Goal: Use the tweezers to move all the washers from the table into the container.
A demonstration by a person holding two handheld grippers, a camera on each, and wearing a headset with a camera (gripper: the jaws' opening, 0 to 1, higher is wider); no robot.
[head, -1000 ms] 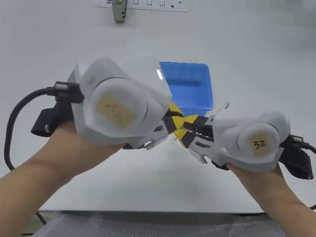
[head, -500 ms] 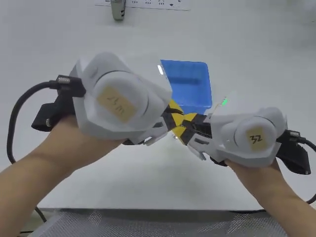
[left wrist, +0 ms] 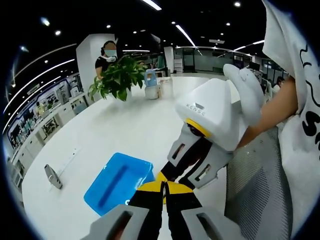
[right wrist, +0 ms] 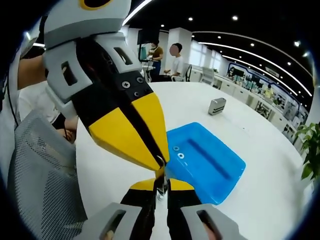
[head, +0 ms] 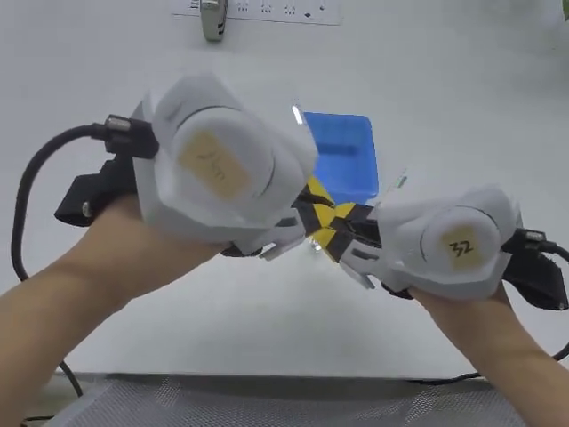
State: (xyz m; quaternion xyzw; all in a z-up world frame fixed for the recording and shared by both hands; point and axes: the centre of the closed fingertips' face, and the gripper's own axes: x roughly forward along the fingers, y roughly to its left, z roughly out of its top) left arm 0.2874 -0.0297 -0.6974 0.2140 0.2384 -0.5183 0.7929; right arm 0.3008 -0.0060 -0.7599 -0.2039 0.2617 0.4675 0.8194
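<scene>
- Blue plastic container (head: 345, 153) sits on your white bench (head: 267, 311), just beyond the spot where your two tools meet.
- Two washers (right wrist: 176, 148) already lie inside it, near the corner closest to you (they are clear in the right gripper view).
- Your right hand-held gripper (right wrist: 160, 196) has its jaws pressed together on a thin metal strip, the tweezers (right wrist: 160, 185), which stick up from between the yellow tips.
- Your left hand-held gripper (left wrist: 164, 194) also has its jaws drawn tight together. A thin sliver shows between them in its own view, but I cannot tell what it is.
- You are holding the two tools nose to nose above the bench, with their yellow-and-black tips touching or very nearly so. The left one's tip points down at the top of the tweezers.
- Both tools are on the near side of the container, not over it.
- At the far edge of the bench stand a small metal block (head: 213, 20) and a white power strip (head: 267, 9), well apart from the container.
- A leafy green plant (left wrist: 117, 77) stands farther off (left gripper view).
</scene>
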